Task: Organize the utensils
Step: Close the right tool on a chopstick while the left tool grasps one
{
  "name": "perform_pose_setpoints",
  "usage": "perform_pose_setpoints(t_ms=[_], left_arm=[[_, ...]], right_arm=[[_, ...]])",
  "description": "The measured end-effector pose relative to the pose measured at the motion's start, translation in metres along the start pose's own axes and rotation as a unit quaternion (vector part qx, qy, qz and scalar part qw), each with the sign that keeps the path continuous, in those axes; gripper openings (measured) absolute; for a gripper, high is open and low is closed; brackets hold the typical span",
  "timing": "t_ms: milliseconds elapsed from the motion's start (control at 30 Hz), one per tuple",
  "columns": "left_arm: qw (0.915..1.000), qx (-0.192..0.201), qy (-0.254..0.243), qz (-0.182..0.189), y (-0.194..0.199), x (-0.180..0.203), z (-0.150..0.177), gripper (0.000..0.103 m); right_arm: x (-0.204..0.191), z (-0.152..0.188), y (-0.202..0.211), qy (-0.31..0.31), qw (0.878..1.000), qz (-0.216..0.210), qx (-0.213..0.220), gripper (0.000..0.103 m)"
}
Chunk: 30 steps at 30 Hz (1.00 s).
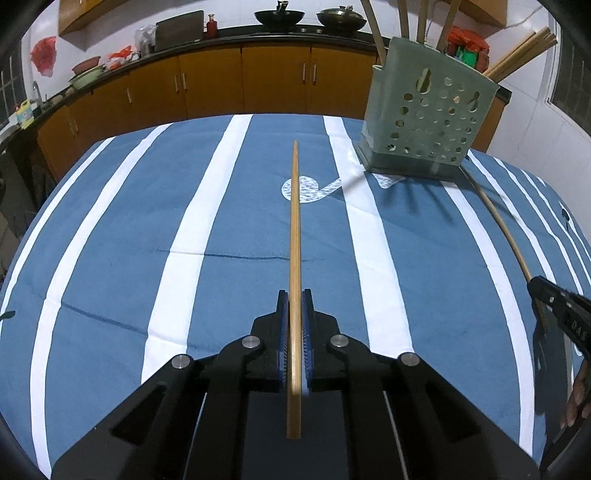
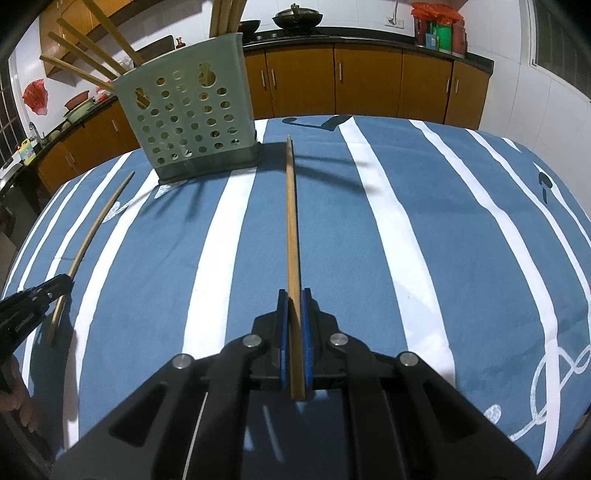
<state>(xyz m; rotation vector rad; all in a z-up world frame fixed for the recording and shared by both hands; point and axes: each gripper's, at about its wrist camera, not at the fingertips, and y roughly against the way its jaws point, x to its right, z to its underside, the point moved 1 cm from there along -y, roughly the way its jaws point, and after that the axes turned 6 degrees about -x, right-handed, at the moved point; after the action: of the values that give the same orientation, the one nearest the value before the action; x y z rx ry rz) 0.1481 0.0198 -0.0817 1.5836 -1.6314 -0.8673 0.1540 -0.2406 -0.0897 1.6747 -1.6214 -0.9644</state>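
A table covered by a blue cloth with white stripes (image 1: 110, 229) fills both wrist views; behind it runs a row of orange-brown kitchen cabinets (image 1: 210, 85) under a dark counter carrying two woks (image 1: 279, 16). On the cloth stands the landmark, a pale green perforated utensil holder (image 1: 430, 118), upright on a darker base, with several wooden chopsticks (image 2: 81, 48) already leaning out of its top.

Left gripper (image 1: 294, 299): black body, blue pads, jaws closed onto a single wooden chopstick (image 1: 294, 229). The stick runs straight ahead along the fingers, its tapered tip ending left of the holder and short of it; its blunt end projects back past the pads. In the right wrist view this same chopstick appears curved by the lens, its tip near the holder's base on the holder's left.

Right gripper (image 2: 293, 299): same build, jaws clamped on a second wooden chopstick (image 2: 291, 221). Its tip reaches close to the holder's right front corner, just beside the base. Whether either tip touches the cloth cannot be told.

Part of a hand (image 1: 576, 402) shows at the edge of the left wrist view, behind the right gripper.
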Motion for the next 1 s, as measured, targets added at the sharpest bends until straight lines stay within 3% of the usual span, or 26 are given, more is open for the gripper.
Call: perform_pose_setpoints(t_ms=[1000], left_arm=[[1.0, 0.003, -0.008, -0.001, -0.0008, 0.0001, -0.0005, 0.008]], right_arm=[[0.0041, -0.0007, -0.002, 0.006, 1.0, 0.005, 0.004, 0.009]])
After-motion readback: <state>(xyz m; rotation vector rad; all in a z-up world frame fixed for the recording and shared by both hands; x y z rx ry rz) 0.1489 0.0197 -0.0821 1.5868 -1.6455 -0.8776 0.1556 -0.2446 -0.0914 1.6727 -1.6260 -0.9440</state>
